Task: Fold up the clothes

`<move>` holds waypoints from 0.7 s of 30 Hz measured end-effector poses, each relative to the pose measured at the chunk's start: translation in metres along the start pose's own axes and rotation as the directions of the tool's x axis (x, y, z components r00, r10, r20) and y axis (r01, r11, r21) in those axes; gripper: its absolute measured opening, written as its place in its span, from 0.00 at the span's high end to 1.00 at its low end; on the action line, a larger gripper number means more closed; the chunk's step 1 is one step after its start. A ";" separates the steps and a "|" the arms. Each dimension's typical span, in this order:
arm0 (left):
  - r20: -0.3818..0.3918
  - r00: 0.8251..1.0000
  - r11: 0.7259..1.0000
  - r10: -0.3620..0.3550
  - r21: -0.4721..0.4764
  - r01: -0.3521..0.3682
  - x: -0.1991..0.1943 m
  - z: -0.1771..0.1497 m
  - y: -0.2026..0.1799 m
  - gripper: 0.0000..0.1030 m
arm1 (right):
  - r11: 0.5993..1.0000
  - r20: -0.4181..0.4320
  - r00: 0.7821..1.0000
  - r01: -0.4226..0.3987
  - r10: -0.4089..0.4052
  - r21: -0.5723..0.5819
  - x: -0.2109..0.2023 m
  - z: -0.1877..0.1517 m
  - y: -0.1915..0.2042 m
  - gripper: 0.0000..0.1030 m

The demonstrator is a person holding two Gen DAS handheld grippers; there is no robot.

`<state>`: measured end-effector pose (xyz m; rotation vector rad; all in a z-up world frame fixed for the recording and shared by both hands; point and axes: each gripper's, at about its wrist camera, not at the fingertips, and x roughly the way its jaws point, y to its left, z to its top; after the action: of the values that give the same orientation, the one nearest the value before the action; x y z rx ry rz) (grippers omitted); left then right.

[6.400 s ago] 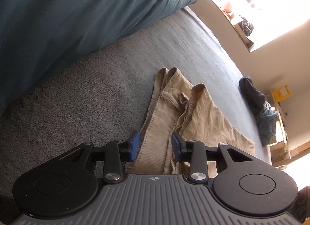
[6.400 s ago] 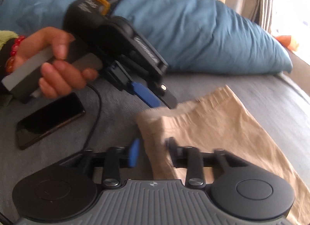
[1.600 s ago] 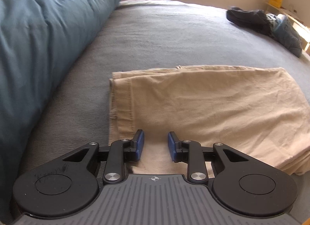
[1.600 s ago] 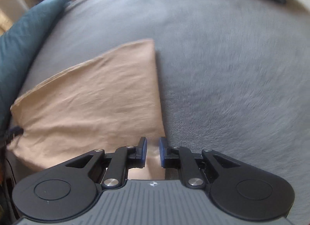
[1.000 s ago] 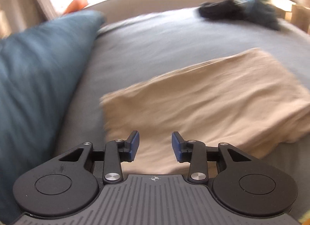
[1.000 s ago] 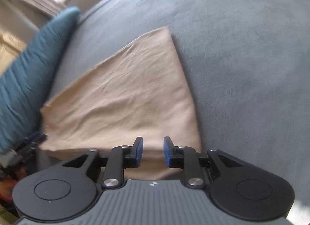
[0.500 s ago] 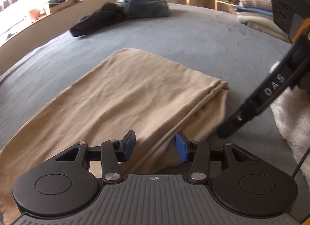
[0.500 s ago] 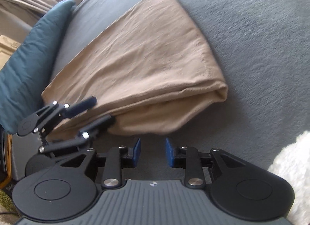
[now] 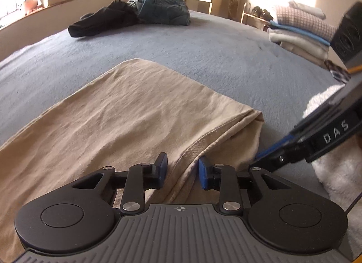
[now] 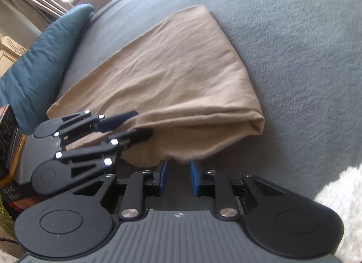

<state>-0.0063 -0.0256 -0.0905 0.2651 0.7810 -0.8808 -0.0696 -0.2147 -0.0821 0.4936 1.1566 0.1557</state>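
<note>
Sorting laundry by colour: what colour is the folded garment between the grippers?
Plain beige, no pattern: the folded garment shows best in the right wrist view.

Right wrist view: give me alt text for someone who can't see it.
A folded tan garment lies on a grey bed cover, and the right gripper hangs just short of its near edge, jaws apart with nothing between them. At the left, the left gripper straddles the same edge, beside a teal duvet.

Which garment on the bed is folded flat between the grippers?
The tan trousers, smooth and doubled over nearest the camera; the black garment and blue jeans lie crumpled at the bed's far side.
</note>
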 end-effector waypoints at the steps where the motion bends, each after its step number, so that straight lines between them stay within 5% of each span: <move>1: -0.001 1.000 1.000 -0.005 -0.013 0.005 0.000 0.000 0.002 0.74 | 1.000 -0.001 1.000 0.006 -0.006 0.015 0.001 0.000 -0.002 0.76; 8: -0.001 0.995 0.971 -0.098 -0.219 0.095 -0.001 0.001 0.028 0.77 | 0.974 0.055 0.990 -0.134 0.126 0.184 0.012 0.006 -0.023 0.79; 10: -0.002 0.994 0.963 -0.110 -0.247 0.107 -0.001 0.002 0.032 0.77 | 0.980 0.101 0.989 -0.126 0.112 0.154 0.006 0.005 -0.020 0.98; 14: -0.010 0.993 0.961 -0.117 -0.253 0.110 -0.002 0.004 0.032 0.77 | 0.993 0.153 0.986 -0.078 0.063 0.091 -0.002 0.008 -0.015 1.00; 21: -0.011 0.989 0.920 -0.148 -0.368 0.134 0.002 0.004 0.043 0.77 | 0.998 0.153 0.986 -0.064 0.063 0.004 0.001 0.009 -0.007 1.00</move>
<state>0.0298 -0.0013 -0.0935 -0.1073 0.9928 -0.8472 -0.0617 -0.2234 -0.0828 0.5414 0.9922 0.1646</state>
